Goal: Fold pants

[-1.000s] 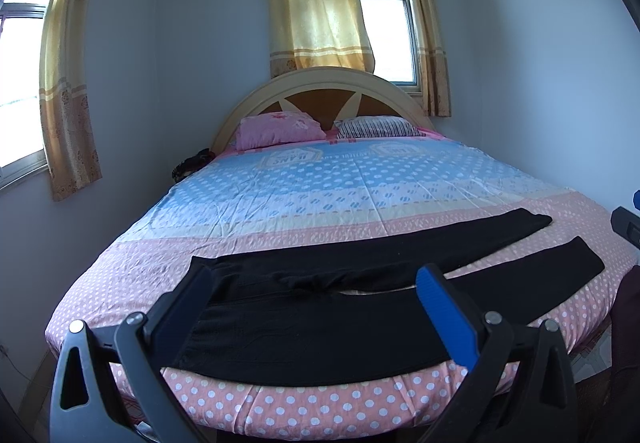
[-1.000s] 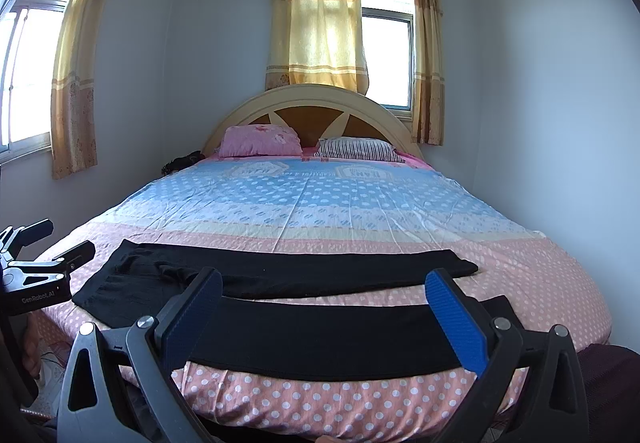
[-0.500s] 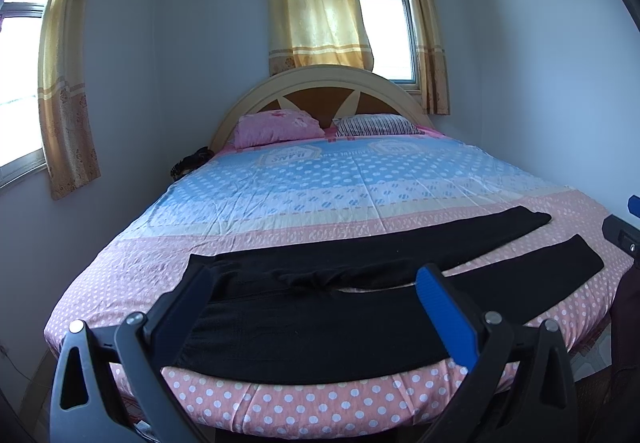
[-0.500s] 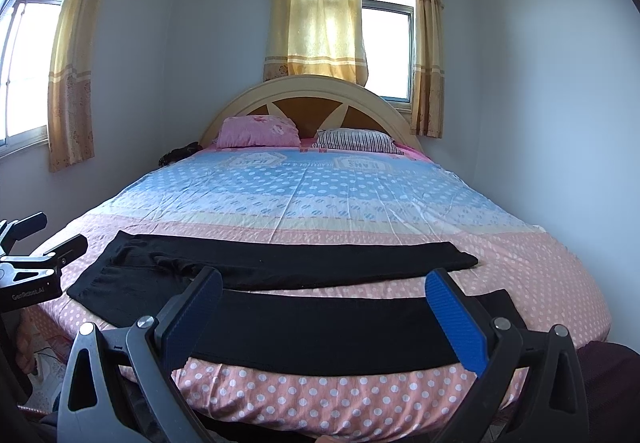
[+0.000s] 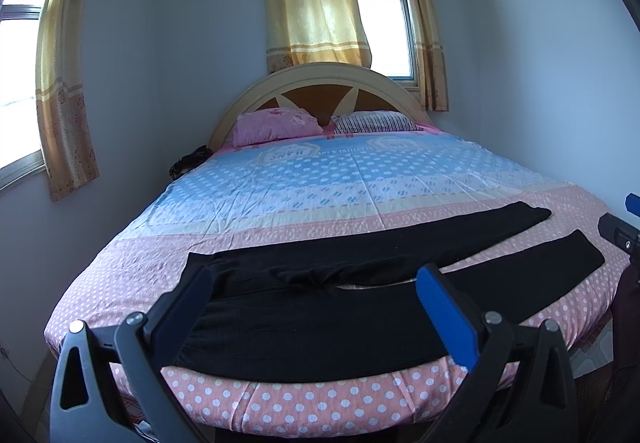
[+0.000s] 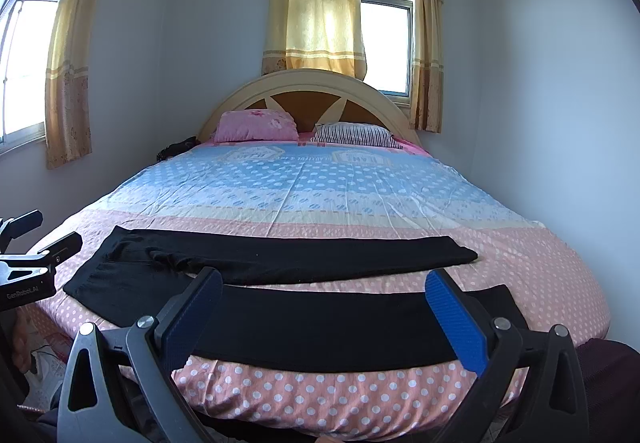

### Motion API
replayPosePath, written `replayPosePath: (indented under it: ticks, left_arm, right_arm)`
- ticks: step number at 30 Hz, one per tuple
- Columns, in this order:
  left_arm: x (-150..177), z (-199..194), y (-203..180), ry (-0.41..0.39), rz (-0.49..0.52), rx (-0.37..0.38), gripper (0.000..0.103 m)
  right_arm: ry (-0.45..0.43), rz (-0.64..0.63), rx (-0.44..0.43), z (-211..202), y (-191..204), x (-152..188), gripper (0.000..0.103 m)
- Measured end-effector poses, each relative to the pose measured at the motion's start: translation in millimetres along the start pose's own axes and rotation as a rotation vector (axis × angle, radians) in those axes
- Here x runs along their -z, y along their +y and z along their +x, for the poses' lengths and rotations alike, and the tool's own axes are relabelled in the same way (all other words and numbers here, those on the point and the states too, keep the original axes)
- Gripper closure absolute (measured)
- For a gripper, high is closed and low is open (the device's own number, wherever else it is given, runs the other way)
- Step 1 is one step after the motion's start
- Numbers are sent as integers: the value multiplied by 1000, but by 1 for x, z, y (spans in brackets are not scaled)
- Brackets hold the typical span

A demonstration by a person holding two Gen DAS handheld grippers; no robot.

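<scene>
Black pants [image 5: 328, 307] lie flat on bed [image 5: 320, 183]; left tongs [image 5: 312, 299] and right tongs [image 6: 324, 303] gape wide, holding nothing

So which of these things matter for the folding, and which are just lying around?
For the job: flat black fabric pants; open left tongs; open right tongs.

Lying about: pink floral pillow; striped pillow; dark bundle by headboard.

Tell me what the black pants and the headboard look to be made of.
Black pants: a soft, matte fabric, likely a stretchy knit; they lie limp and flat, bunching slightly at the crotch, with no sheen.
Headboard: apparently wood or wood veneer, with a smooth cream-painted arch and spokes around glossy brown panels; whether it is solid wood cannot be told.
</scene>
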State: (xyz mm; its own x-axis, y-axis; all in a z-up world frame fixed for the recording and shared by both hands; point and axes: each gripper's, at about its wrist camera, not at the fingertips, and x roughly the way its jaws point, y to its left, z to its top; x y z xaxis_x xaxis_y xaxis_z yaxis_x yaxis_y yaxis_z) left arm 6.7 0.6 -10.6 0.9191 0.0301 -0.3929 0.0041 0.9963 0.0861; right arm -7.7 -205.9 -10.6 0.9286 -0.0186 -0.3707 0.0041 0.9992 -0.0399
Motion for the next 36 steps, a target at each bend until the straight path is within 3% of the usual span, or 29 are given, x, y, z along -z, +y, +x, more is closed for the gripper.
replayPosePath:
  ticks: [16,25,29,36]
  left_arm:
    - [6,11,-2,33,5,-1,0]
    - [12,26,1,66,4,-14,0]
    - [16,45,11,83,10,-48,0]
    - [22,120,52,186,46,-155,0]
  right_arm:
    - [39,1,20,15,-3,6,1]
    - [96,-12,63,43,-14,19,1]
    - [143,-20,80,72,-28,28,1]
    - [252,-16,79,141,-70,32,1]
